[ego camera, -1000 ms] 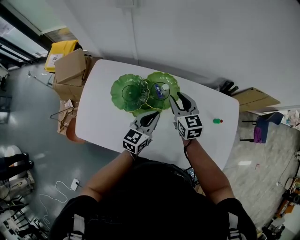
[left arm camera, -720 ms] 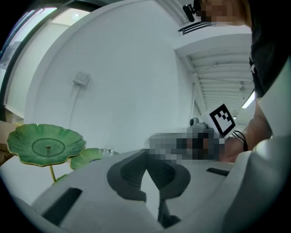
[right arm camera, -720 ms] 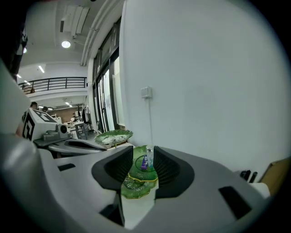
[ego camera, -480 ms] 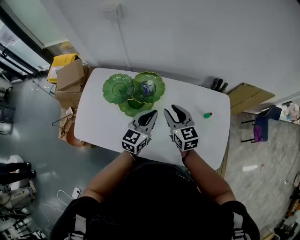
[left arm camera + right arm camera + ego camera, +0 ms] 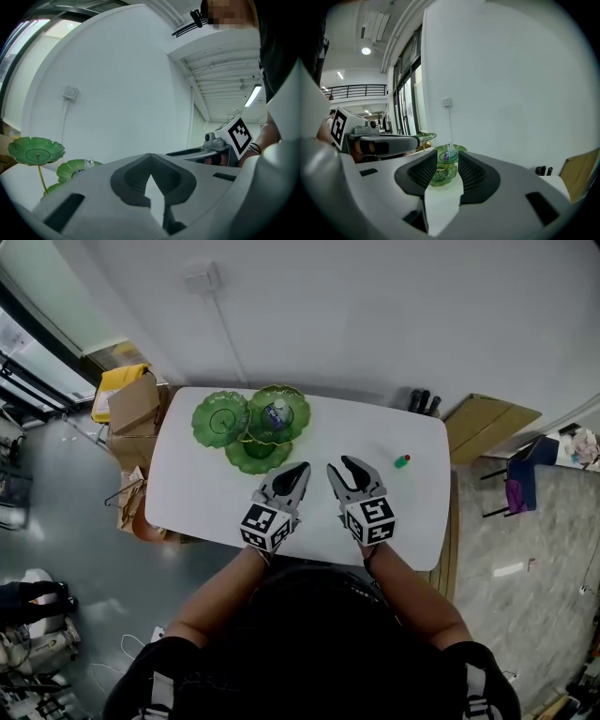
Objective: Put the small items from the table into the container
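A green leaf-shaped tiered dish stand (image 5: 221,418) stands at the table's far left, and its upper right dish holds a small clear bottle (image 5: 278,412). In the right gripper view the stand (image 5: 443,174) and bottle (image 5: 450,152) show between the jaws, some way off. One small green item with a red cap (image 5: 402,461) lies on the white table (image 5: 197,488) at the right. My left gripper (image 5: 298,471) hovers near the front middle, jaws together and empty (image 5: 150,159). Beside it my right gripper (image 5: 340,468) is open and empty (image 5: 446,174).
Cardboard boxes (image 5: 133,399) and a yellow bin (image 5: 116,381) stand on the floor left of the table. A flat cardboard sheet (image 5: 489,423) and a chair (image 5: 525,486) are to the right. A white wall rises behind the table.
Both grippers have drawn back from the dish stand toward the table's front edge. The right gripper, which was close to the dish with the bottle, is now well short of it.
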Available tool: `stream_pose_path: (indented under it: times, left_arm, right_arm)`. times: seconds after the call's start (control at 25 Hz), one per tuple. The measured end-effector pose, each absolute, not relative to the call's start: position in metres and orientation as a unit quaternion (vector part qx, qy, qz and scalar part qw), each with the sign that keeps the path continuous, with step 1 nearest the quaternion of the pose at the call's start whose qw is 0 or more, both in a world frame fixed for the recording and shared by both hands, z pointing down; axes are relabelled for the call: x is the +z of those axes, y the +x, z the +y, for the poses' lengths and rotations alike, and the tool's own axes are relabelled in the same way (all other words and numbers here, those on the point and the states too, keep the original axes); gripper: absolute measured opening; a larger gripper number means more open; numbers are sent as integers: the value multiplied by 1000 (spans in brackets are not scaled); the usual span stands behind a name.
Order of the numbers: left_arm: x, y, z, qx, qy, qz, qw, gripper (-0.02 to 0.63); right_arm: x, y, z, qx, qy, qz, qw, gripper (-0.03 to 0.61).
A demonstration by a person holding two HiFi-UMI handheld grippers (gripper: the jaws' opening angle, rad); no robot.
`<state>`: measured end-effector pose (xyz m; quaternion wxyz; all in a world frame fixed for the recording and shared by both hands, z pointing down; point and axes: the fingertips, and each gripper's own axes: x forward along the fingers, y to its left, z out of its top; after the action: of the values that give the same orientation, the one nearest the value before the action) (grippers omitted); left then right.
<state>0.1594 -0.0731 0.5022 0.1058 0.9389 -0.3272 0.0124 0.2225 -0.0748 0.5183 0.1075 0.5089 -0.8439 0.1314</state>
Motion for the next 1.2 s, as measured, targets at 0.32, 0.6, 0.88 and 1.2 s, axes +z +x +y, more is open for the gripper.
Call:
stream_pose_path:
  times: [0.32, 0.6, 0.88, 1.2]
  left_arm:
    - [510, 174, -63, 18, 954, -274, 121, 8]
    - [517, 174, -65, 24, 965, -218, 141, 8]
    - [521, 172, -67, 30, 973, -185, 139, 8]
    - [517, 201, -63, 36, 974, -181, 131, 8]
  right_arm:
    - [523, 240, -65, 139, 551, -816, 109, 146]
    - [533, 243, -60, 160, 595, -780, 111, 146]
    - [542, 248, -50, 168, 632, -750, 103, 146]
    - [535, 287, -49, 164, 643, -742, 95, 146]
